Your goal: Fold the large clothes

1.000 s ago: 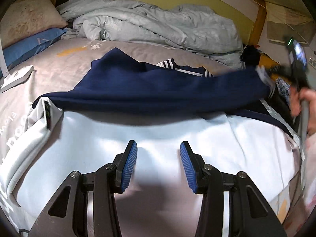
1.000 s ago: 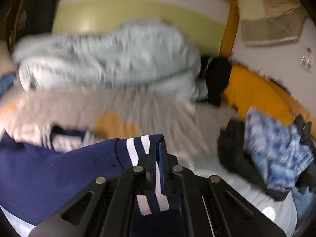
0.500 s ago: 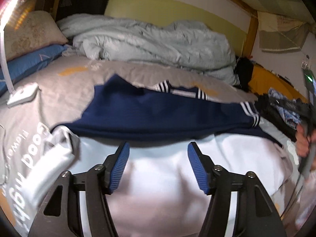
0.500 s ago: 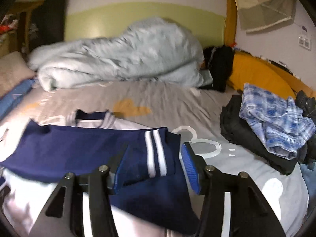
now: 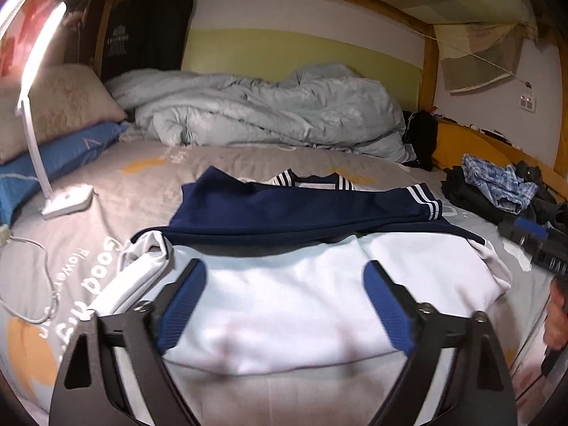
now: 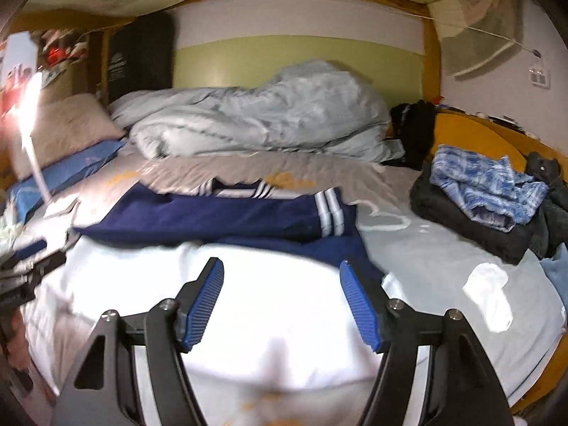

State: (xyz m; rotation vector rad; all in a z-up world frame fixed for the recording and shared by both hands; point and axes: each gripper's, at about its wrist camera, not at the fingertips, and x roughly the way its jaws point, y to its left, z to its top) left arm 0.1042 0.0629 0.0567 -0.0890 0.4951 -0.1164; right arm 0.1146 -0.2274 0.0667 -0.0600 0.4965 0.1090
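A large white garment (image 5: pixel 284 305) with navy sleeves lies flat on the bed. One navy sleeve (image 5: pixel 301 209) is folded across its upper part, its striped cuff (image 5: pixel 424 202) to the right. My left gripper (image 5: pixel 284 269) hovers over the white cloth, its jaws opening with nothing between them. In the right wrist view the same sleeve (image 6: pixel 220 216) and cuff (image 6: pixel 330 216) lie beyond my right gripper (image 6: pixel 281 266), whose jaws are also opening and hold nothing. The right gripper (image 5: pixel 532 241) shows at the edge of the left view, a hand (image 5: pixel 555 312) behind it.
A crumpled pale duvet (image 5: pixel 266 117) fills the far side of the bed. Pillows (image 5: pixel 53 106) and a white lamp (image 5: pixel 67 202) with its cable (image 5: pixel 32 284) sit at the left. A pile of dark clothes topped by a blue plaid piece (image 6: pixel 486 184) lies at the right.
The right gripper let go of the striped cuff and drew back; the navy sleeve now rests across the garment. The left gripper's jaws spread wider and it pulled back and rose.
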